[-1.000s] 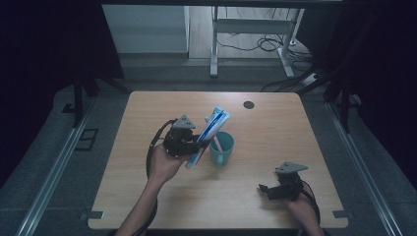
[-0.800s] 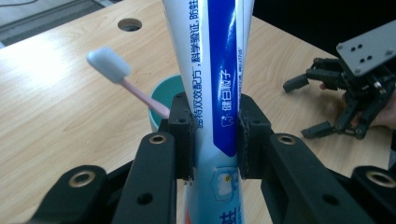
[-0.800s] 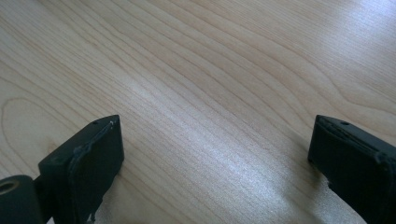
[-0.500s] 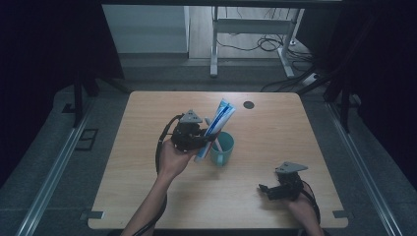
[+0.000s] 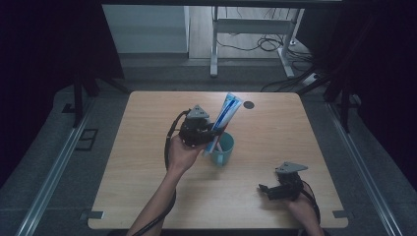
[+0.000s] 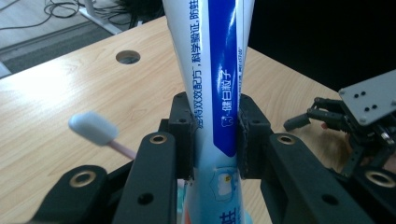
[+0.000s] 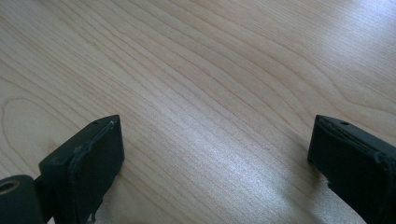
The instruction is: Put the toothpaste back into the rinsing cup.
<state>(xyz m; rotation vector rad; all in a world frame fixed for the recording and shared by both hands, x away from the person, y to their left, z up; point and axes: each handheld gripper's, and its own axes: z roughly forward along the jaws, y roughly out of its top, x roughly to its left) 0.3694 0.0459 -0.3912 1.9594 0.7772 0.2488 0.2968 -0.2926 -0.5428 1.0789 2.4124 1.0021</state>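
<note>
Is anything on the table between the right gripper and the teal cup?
No. In the high view, the stretch of table between the right gripper and the teal cup is bare wood.

In the left gripper view, my left gripper (image 6: 215, 140) clamps a white and blue toothpaste tube (image 6: 215, 93) between its two black pads, the tube standing upright and pinched at the grip. A toothbrush (image 6: 95, 129) with a pale head and pink neck sits just left of the jaws. Beyond lies the wooden table (image 6: 60, 93) with its round cable hole (image 6: 127, 57). The other gripper (image 6: 355, 116) rests at far right.
</note>
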